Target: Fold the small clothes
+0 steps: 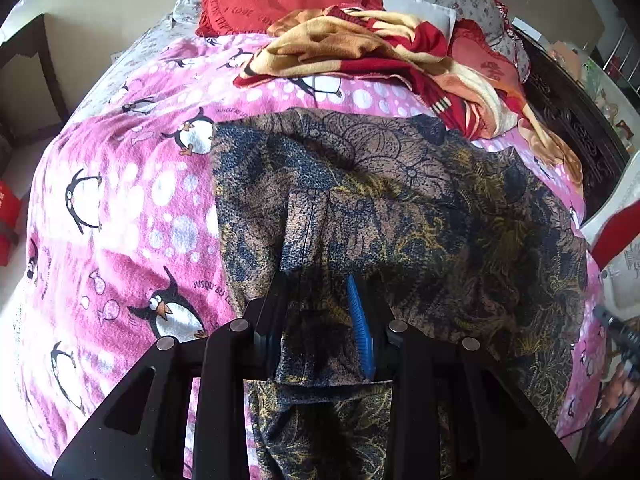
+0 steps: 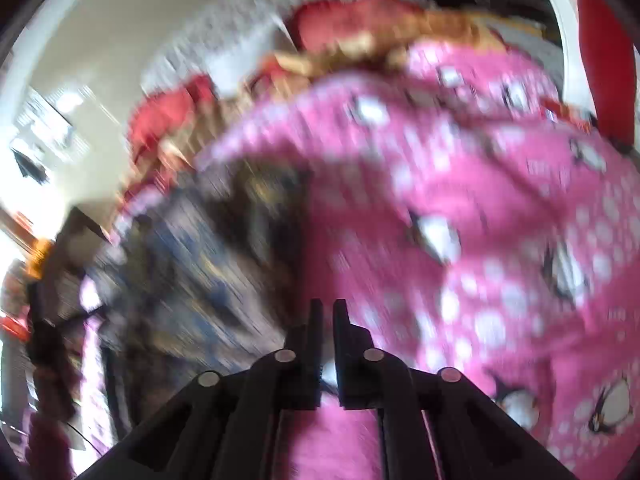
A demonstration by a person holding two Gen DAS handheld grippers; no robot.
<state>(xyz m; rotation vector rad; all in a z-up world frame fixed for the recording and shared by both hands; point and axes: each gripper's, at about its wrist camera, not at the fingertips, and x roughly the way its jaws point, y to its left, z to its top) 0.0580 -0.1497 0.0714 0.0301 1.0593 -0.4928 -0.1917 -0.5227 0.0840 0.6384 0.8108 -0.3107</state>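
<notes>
Garment (image 1: 400, 200) lies on pink bed cover (image 1: 120, 200). Left claw (image 1: 320, 312) clamps bunched fold at near edge; keep that pinch firm. Right claw (image 2: 328, 320), blurred, nearly closed, empty over cover; grab opposite corner, pull flat.

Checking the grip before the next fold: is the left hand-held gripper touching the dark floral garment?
Touching. The left wrist view shows the left hand-held gripper with a fold of the dark floral garment between its fingers, draped over them.
</notes>
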